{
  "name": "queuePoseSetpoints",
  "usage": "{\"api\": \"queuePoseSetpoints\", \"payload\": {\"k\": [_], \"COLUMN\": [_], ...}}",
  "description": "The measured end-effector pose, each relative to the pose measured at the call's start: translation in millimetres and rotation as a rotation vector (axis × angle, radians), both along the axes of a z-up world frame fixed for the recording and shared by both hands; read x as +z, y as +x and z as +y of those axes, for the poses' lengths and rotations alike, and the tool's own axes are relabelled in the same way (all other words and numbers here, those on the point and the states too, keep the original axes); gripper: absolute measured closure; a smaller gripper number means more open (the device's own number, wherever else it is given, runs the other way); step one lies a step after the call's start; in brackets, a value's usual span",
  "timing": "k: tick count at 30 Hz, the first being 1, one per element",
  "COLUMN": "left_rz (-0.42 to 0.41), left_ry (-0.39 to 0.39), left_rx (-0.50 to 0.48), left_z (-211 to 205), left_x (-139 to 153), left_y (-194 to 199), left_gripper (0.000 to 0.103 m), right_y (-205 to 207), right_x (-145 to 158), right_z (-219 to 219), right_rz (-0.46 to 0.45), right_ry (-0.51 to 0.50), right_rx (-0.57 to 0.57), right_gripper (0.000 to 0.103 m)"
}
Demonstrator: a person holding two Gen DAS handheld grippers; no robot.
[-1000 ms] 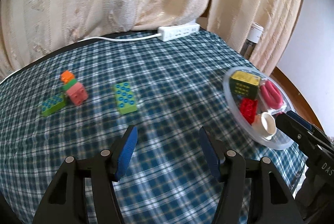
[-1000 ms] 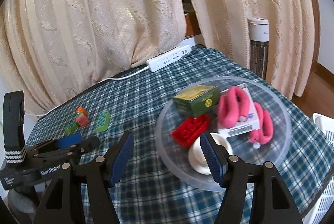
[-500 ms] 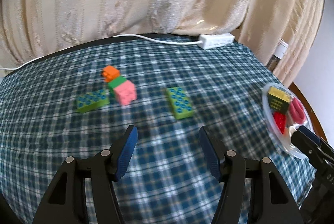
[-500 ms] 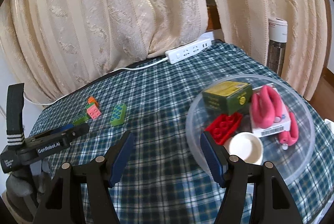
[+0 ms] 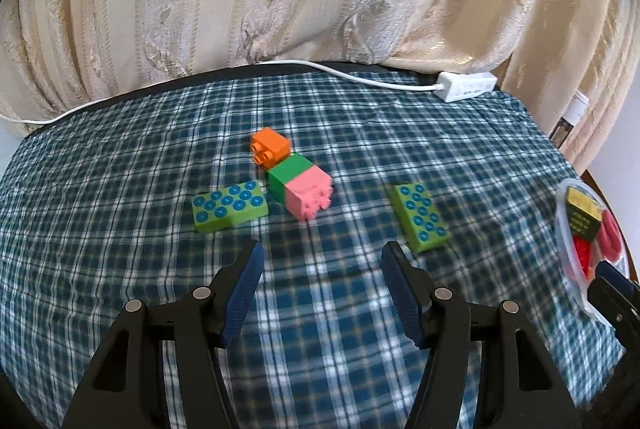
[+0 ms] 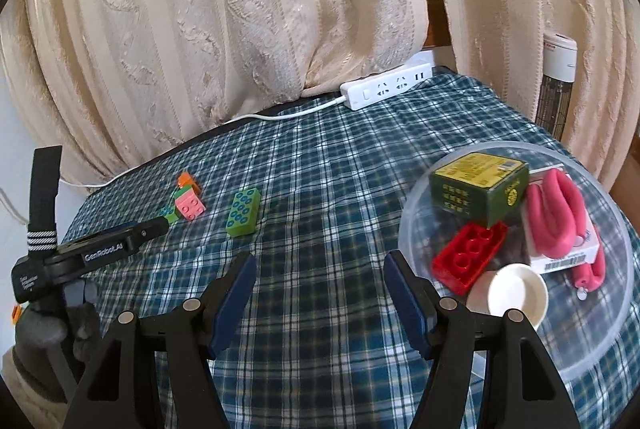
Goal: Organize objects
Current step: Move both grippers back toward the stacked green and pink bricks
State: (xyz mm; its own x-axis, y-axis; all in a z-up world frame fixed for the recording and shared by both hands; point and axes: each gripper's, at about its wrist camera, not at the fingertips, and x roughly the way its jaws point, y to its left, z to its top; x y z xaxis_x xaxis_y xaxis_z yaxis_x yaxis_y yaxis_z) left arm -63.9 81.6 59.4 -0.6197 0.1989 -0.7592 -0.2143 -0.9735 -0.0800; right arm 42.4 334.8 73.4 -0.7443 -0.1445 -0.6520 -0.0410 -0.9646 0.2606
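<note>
My left claw (image 5: 320, 265) hangs above the checked cloth of the tabletop (image 5: 120, 269), its blue-padded jaws apart with nothing between them. Just beyond its tips lie the loose toy bricks. Straight ahead is a pink brick (image 5: 310, 198) joined to a green brick (image 5: 289, 172), tipped on its side with the studs facing me. An orange brick (image 5: 270, 146) sits at the far end of that pair, touching or almost touching it; I cannot tell which. To the left of the pink one, just beside it, a flat lime-green brick with blue studs (image 5: 229, 205) lies on the cloth. A second lime-green brick (image 5: 421, 216) lies to the right, close to my right-hand jaw tip and apart from the others.

My right claw (image 6: 318, 269) also stands with its jaws apart and empty, over bare cloth. Immediately to its right is a clear round bowl (image 6: 592, 361) near the tabletop's edge. Inside it, a red brick (image 6: 470, 257) lies nearest my jaw, a small white cup (image 6: 516, 295) lies on its side next to it, a dark green box (image 6: 480, 187) sits at the back, and pink looped items (image 6: 554, 215) rest on a white box (image 6: 568, 261) toward the right.

Farther off, a white power strip (image 6: 386, 87) with its cord lies at the tabletop's far edge, against cream patterned curtains (image 6: 240, 9). A white appliance (image 6: 558, 69) stands beyond the tabletop at the right.
</note>
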Motion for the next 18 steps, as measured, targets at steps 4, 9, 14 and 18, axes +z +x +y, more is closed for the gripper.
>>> {"api": "queuePoseSetpoints", "payload": {"k": [4,9,14,18], "left_rz": [0.000,-0.006,-0.019,-0.023], "left_ry": [-0.020,-0.038,-0.046,-0.056], "left_rx": [0.010,0.014,-0.003,-0.013], "left_z": [-3,-3,4,10], "left_x": [-4,-9,-14,-19], "left_y": [-16,-36,-52,-61], "left_gripper": [0.040,0.040,0.040,0.040], "right_y": [-8,-19,-29,-36], "right_x": [0,-1,-4,-9], "right_z": [-4,-10,-16,-18], "right_rz": [-0.003,-0.011,-0.026,-0.043], "right_ry": [0.007,0.010,0.011,0.007], "right_rx": [0.019,0.046,0.064,0.076], "right_gripper": [0.033,0.033,0.033,0.033]}}
